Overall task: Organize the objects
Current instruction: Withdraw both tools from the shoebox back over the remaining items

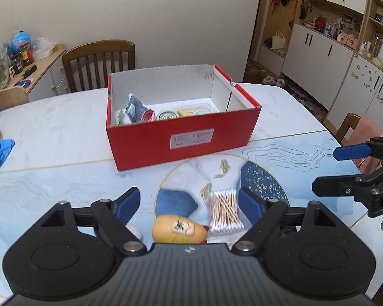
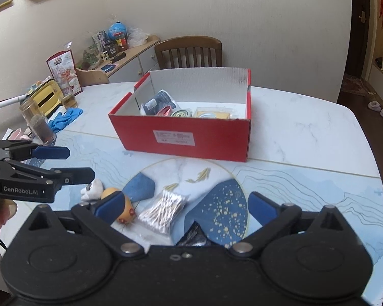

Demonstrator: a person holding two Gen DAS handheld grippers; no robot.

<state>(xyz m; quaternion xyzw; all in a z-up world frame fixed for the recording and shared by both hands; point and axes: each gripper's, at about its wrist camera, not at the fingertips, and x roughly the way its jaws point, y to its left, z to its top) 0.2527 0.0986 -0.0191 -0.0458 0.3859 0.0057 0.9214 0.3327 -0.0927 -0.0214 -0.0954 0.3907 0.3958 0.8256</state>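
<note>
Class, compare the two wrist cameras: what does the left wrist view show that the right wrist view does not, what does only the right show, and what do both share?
Only the left wrist view: white cabinets with cluttered shelves on the right, and slippers on the floor near them.

Only the right wrist view: a dark foil packet near the camera, a yellow container, and a glass jar at the table's left.

Both: the open red box holding several items, the bag of cotton swabs, the yellow toy, blue gloves, a wooden chair, and both grippers open, holding nothing.
</note>
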